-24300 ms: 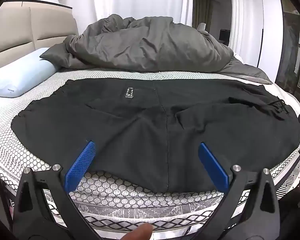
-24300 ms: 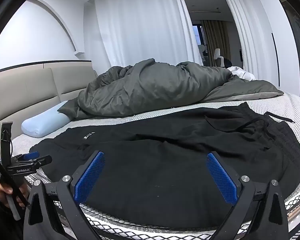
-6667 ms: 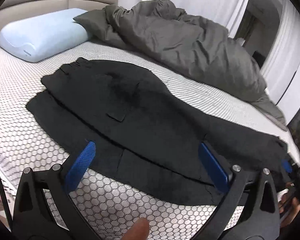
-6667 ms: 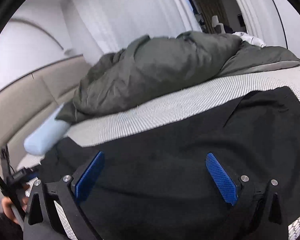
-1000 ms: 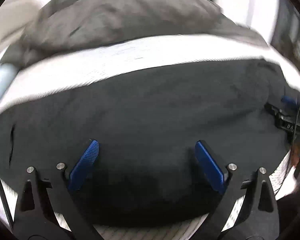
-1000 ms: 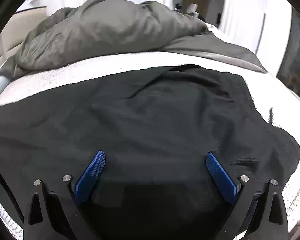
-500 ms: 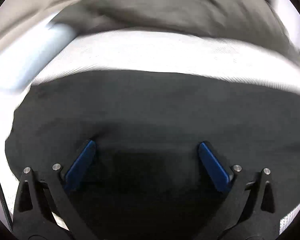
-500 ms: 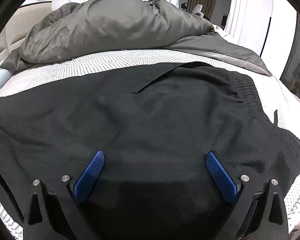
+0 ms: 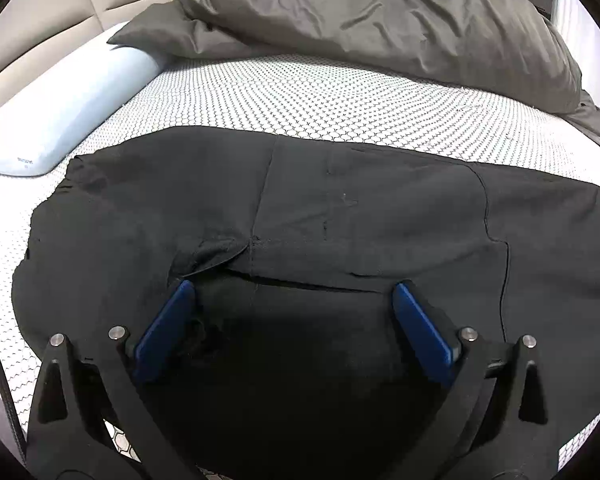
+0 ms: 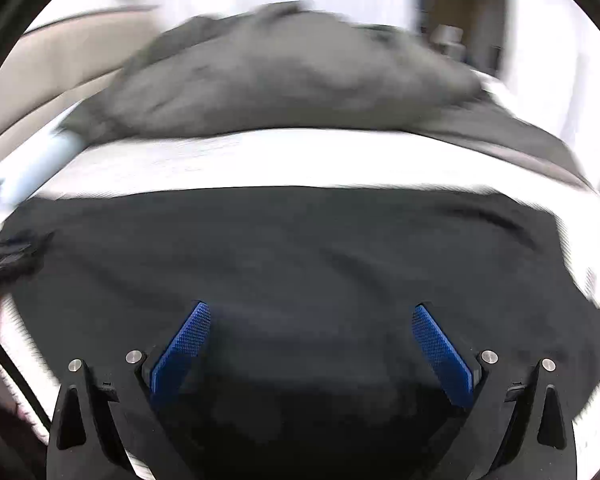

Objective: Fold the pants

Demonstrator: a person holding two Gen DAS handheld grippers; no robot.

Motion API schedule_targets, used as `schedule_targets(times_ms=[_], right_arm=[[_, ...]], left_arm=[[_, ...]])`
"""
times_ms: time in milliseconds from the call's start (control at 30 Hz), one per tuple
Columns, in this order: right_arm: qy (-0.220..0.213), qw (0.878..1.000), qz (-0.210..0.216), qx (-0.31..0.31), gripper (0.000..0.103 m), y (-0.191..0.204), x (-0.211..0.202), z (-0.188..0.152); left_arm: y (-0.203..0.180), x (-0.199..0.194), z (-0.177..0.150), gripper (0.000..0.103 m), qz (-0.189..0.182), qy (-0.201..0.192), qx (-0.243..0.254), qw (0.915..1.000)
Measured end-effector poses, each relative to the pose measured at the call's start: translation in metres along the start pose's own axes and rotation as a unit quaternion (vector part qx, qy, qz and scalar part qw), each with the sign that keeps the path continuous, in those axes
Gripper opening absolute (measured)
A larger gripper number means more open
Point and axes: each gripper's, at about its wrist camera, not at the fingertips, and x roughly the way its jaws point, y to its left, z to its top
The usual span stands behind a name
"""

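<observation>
The black cloth pants [image 9: 360, 216] are lying spread flat on the bed's white mattress with a honeycomb pattern [image 9: 300, 100], folded lengthwise so one layer is sitting on top of the other. Half a second ago the left view was all smeared; now it is sharp, and a seam and a small turned-up flap of cloth are showing near the left hand-held gripper [image 9: 290, 312]. The right view has gone the other way: it was clear before and is now blurry, so the pants [image 10: 300, 248] are looking like one dark patch there.

The left hand-held gripper is standing wide open just over the pants, with its blue pads [image 9: 168, 324] apart and nothing between them. The right hand-held gripper [image 10: 310, 336] is also wide open over the dark cloth and is holding nothing.

Behind the pants, the crumpled dark grey duvet [image 9: 380, 20] is piled up, and the long pale blue pillow [image 9: 68, 108] is lying to the left, close to the pants' corner. The near edge of the pants is hidden under both grippers. At the left edge of the right view something dark and a bit of a hand are showing, too blurred to make out.
</observation>
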Motion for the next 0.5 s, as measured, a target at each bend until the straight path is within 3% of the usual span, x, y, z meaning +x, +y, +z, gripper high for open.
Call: schedule_targets(times_ms=[133, 233, 333, 400, 500], right_arm=[[0.049, 0.993, 0.035, -0.105, 0.102, 0.075, 0.045, 0.031], [0.078, 0.984, 0.001, -0.162, 0.1, 0.1, 0.078, 0.034], [0.094, 0.99, 0.019, -0.105, 0.101, 0.057, 0.083, 0.033], [0.1, 0.992, -0.022, -0.073, 0.101, 0.018, 0.084, 0.03], [0.102, 0.992, -0.064, 0.027, 0.102, -0.063, 0.079, 0.02]], left_arm=[[-0.004, 0.004, 0.005, 0.101, 0.012, 0.004, 0.002, 0.9999], [-0.003, 0.008, 0.009, 0.101, 0.015, 0.008, 0.003, 0.9999], [-0.003, 0.01, 0.01, 0.101, 0.017, 0.008, 0.008, 0.9998], [-0.003, 0.011, 0.011, 0.102, 0.014, 0.009, 0.009, 0.9998], [-0.004, 0.011, 0.012, 0.102, 0.015, 0.008, 0.013, 0.9998]])
